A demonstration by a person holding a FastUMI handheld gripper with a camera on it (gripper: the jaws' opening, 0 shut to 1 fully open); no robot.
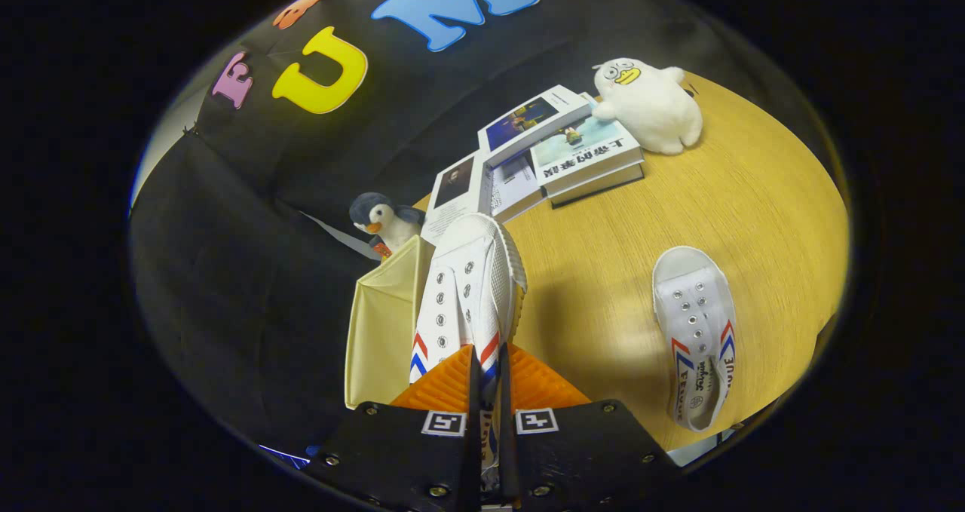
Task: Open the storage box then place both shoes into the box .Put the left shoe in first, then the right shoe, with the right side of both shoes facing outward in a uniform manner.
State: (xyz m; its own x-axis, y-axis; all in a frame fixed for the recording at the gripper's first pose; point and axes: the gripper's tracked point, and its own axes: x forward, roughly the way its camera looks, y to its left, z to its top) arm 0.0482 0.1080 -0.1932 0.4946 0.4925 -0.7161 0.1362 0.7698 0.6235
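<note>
My gripper (488,372) is shut on a white canvas shoe (467,286) with red and blue stripes; both fingers pinch its side wall near the heel. The shoe hangs toe away from me, above the table, right beside the cream storage box (381,323), whose open cream inner wall shows to the left of the shoe. The second white shoe (697,331) lies flat on the wooden table (603,271) to the right of the fingers, toe pointing away.
A stack of books (550,150) lies beyond the held shoe. A white duck plush (650,105) leans on the books' far right. A penguin plush (384,222) stands just behind the box. The table edge runs close on the right.
</note>
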